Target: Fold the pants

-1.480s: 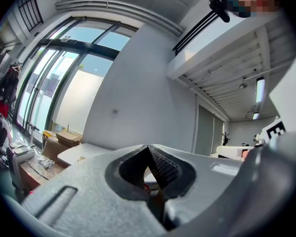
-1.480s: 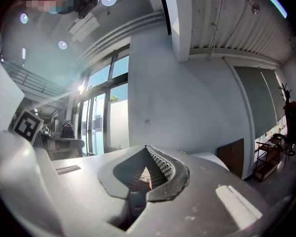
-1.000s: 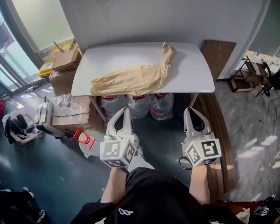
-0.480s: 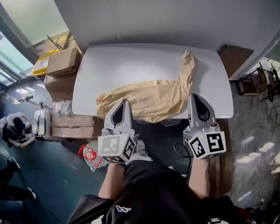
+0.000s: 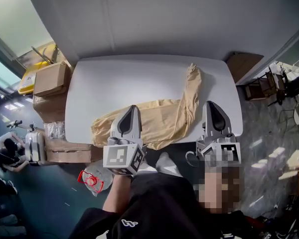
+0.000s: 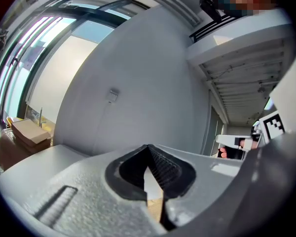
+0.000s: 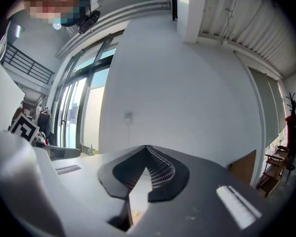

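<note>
Tan pants (image 5: 154,118) lie crumpled on the white table (image 5: 114,78) in the head view, one leg running along the near edge and the other bent toward the far right. My left gripper (image 5: 132,108) hangs above the near leg with its jaws together and nothing in them. My right gripper (image 5: 211,104) hovers over the table's near right part, just right of the pants, also shut and empty. In the left gripper view the left gripper (image 6: 148,148) has its tips meeting, with a sliver of tan cloth (image 6: 156,204) below them. In the right gripper view the right gripper (image 7: 147,148) is shut before the grey wall.
Cardboard boxes (image 5: 50,78) stand stacked left of the table, with more low by its near left corner (image 5: 65,151). A brown board (image 5: 243,63) leans at the far right corner. A clear bag with a red mark (image 5: 92,178) lies on the floor near my left side. Chairs (image 5: 269,81) stand at the right.
Both grippers have moved forward from short of the table to over its near edge. The left one now hangs above the pants. Both stay shut.
</note>
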